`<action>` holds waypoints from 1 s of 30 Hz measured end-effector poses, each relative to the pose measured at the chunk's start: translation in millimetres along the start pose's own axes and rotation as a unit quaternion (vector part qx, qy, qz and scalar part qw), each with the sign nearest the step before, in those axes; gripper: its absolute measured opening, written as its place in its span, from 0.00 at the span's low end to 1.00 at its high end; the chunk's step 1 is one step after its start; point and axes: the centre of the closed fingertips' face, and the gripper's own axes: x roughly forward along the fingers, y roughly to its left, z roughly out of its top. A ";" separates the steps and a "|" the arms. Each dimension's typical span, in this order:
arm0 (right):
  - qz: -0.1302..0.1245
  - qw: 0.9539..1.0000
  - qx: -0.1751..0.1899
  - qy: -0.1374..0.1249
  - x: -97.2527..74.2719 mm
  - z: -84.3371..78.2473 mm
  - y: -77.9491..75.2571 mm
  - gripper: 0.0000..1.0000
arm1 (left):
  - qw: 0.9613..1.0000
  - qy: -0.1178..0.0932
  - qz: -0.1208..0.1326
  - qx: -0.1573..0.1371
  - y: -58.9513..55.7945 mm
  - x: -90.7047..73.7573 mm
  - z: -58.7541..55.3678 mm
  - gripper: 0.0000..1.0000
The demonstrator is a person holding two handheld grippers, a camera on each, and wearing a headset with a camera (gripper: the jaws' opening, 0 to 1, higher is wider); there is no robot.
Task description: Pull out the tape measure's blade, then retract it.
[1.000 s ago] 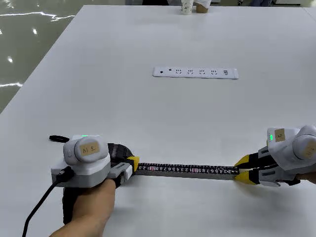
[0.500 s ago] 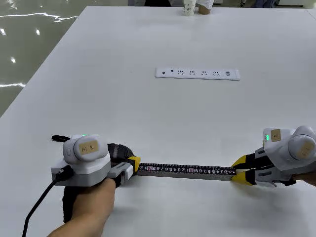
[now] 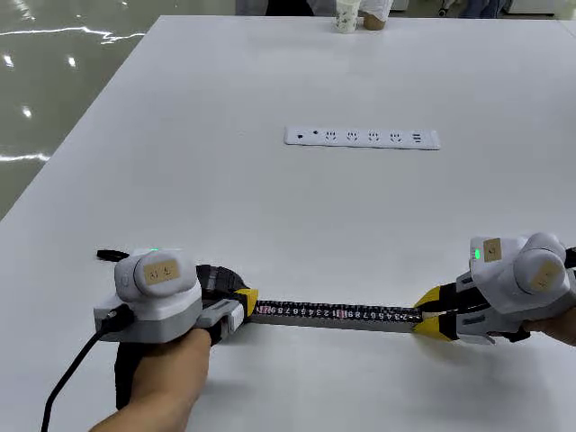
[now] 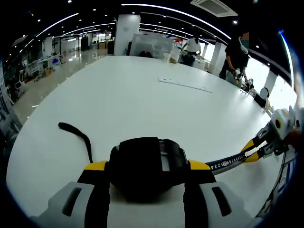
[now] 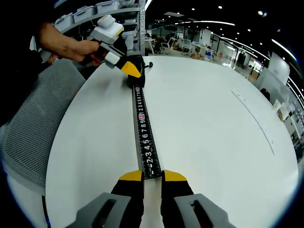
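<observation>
Low on the white table (image 3: pixel 270 207), down at 7 o'clock in the head view, the left gripper (image 3: pixel 241 304) is clenched on the black case (image 3: pixel 219 275) of the tape. Its own view shows the two yellow-tipped jaws pressed against the case's sides, one on each flank, with the case resting on the tabletop. A hand (image 3: pixel 166 378) grips the tool from below, and a dark cable (image 3: pixel 76 369) trails off from it toward 7 o'clock. A black strap (image 3: pixel 110 255) lies loose on the table just beyond the case, at about 10 o'clock from it. From the case's mouth the blade (image 3: pixel 337 314) runs flat along the table toward 3 o'clock, numbers facing up, and ends between the jaws of the right gripper (image 3: pixel 421 314), which sits at 4 o'clock in the head view. That gripper is pinched on the blade's tip: in the right gripper view the yellow tips close in on either side of the tip with hardly a gap, and the blade stretches straight away toward 12 o'clock to the case at the far end. Well beyond the blade, toward 12 o'clock in the head view, a white strip (image 3: pixel 363 138) of sockets lies flat, apart from everything else. A cup (image 3: pixel 343 13) stands at the table's far edge.
</observation>
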 end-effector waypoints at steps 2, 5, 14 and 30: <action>0.001 1.000 0.000 -0.001 1.1 1.4 0.3 0.09 | 1.000 0.000 0.000 0.000 0.0 0.0 -0.1 0.57; 0.001 1.000 -0.001 -0.002 3.4 4.0 0.7 0.09 | 1.000 0.001 -0.001 0.000 0.1 0.1 -0.1 0.57; 0.005 1.000 -0.001 -0.006 10.0 11.4 2.3 0.09 | 1.000 0.002 -0.002 -0.001 0.4 0.5 0.0 0.57; 0.008 1.000 0.000 -0.013 19.6 22.6 3.9 0.09 | 1.000 0.002 -0.003 -0.002 0.2 0.6 0.0 0.57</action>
